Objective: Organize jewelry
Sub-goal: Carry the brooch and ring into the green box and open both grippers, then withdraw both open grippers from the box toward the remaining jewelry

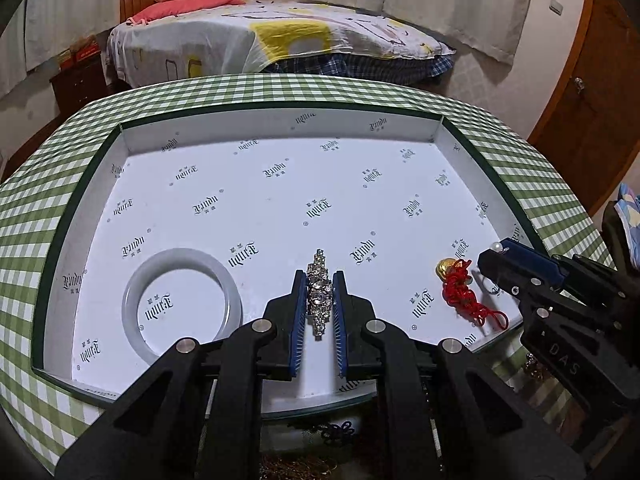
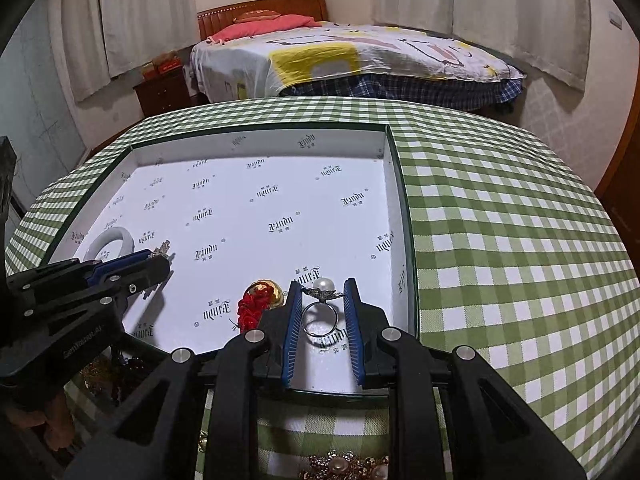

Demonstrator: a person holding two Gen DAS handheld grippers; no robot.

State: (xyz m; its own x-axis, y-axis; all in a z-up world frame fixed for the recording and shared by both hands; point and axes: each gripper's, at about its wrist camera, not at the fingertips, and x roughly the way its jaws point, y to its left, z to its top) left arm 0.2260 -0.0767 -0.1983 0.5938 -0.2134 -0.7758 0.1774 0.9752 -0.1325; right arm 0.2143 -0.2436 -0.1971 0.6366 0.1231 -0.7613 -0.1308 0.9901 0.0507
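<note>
A shallow white box lid (image 1: 280,128) printed with logos lies on the green checked table. My left gripper (image 1: 319,276) is shut on a rhinestone brooch (image 1: 319,292) just above the lid's floor. My right gripper (image 2: 322,285) is shut on a pearl ring (image 2: 320,312), its pearl (image 2: 323,284) up between the fingertips. It shows in the left wrist view (image 1: 498,254) at the lid's right side. A white jade bangle (image 1: 182,304) lies at the lid's near left. A red knotted cord with a gold charm (image 1: 460,286) lies between the two grippers.
Loose gold and pearl jewelry (image 2: 348,466) lies on the checked cloth (image 2: 520,240) below the lid's near edge. More gold chains (image 1: 296,468) lie under my left gripper. A bed (image 1: 260,40) stands beyond the table, a wooden door (image 1: 592,100) at right.
</note>
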